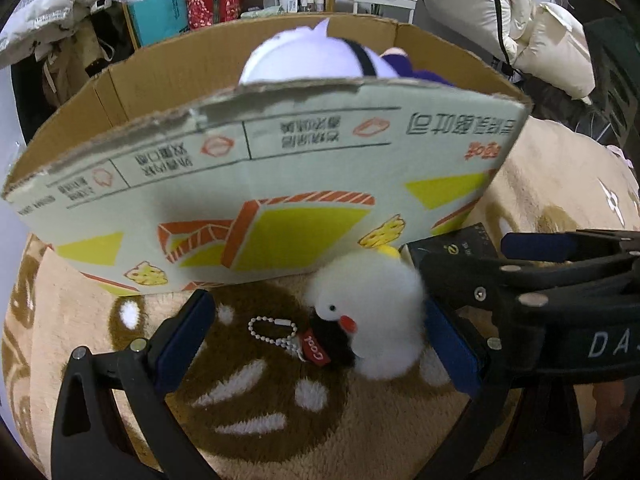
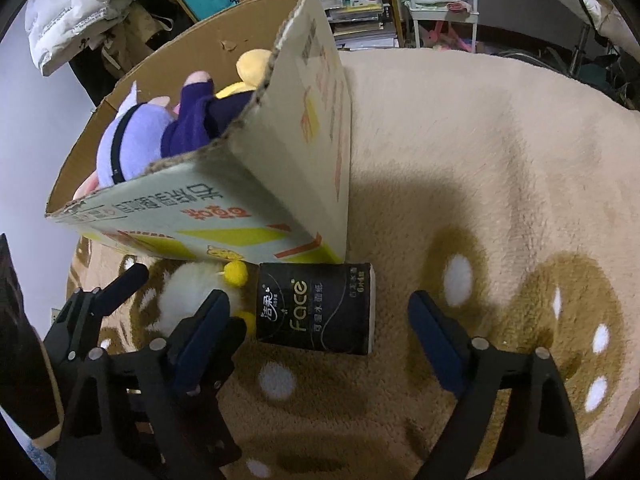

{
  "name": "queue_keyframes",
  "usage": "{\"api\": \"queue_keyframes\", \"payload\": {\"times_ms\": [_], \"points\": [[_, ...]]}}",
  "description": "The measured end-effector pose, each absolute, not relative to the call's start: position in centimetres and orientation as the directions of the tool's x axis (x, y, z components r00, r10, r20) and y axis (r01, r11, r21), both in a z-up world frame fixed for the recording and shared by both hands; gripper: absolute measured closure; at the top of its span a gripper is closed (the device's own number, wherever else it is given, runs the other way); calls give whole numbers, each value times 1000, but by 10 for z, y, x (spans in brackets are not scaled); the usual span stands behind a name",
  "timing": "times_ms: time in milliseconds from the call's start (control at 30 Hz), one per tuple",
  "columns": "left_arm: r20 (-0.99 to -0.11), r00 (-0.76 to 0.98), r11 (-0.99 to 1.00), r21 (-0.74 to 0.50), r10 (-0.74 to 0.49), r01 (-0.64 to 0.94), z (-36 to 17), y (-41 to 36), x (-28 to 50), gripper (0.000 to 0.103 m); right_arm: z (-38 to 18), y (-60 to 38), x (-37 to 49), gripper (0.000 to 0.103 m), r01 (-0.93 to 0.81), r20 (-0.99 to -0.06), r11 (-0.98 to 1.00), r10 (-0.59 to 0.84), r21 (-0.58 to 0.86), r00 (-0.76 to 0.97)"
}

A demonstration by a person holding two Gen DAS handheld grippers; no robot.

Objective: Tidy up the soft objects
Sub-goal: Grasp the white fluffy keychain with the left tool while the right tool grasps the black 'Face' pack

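Observation:
A white fluffy plush bird (image 1: 372,308) with a bead chain and a red "Cool" tag lies on the beige rug (image 1: 260,420), right in front of the cardboard box (image 1: 280,184). My left gripper (image 1: 320,320) stands open around it, and the right pad is close to its fur. A black tissue pack (image 2: 316,308) lies beside the bird at the box corner. Open too, my right gripper (image 2: 318,308) straddles the pack with a gap on each side. Inside the box (image 2: 208,200) lie a lavender plush (image 2: 128,140) and a purple-clad one (image 2: 192,120).
The right gripper (image 1: 472,258) crowds in from the right in the left wrist view. One of the left gripper's fingers (image 2: 124,282) shows at the left in the right wrist view. Shelves (image 2: 360,4), bags and padded jackets (image 1: 48,12) stand behind. The rug stretches away to the right (image 2: 500,160).

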State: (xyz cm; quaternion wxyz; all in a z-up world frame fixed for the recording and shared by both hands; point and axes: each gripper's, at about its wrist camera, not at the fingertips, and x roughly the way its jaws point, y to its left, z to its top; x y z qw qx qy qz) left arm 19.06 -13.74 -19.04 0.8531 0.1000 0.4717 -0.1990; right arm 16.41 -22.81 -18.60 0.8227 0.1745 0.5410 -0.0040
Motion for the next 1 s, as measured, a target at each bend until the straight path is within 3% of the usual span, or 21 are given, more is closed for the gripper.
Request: {"api": "queue_keyframes", "payload": {"times_ms": [267, 333, 567, 1000], "points": [[-849, 454, 893, -44, -270, 448, -201, -139, 194, 12, -193, -236, 172, 20, 202, -892, 929, 212, 311, 400], [-853, 441, 889, -56, -279, 454, -203, -140, 195, 22, -194, -237, 171, 22, 201, -892, 928, 215, 313, 398], [-863, 419, 893, -77, -283, 444, -205, -139, 197, 22, -195, -241, 172, 23, 204, -892, 926, 218, 317, 396], [-872, 431, 886, -6, -232, 464, -215, -149, 197, 21, -197, -242, 173, 23, 212, -899, 929, 206, 303, 386]]}}
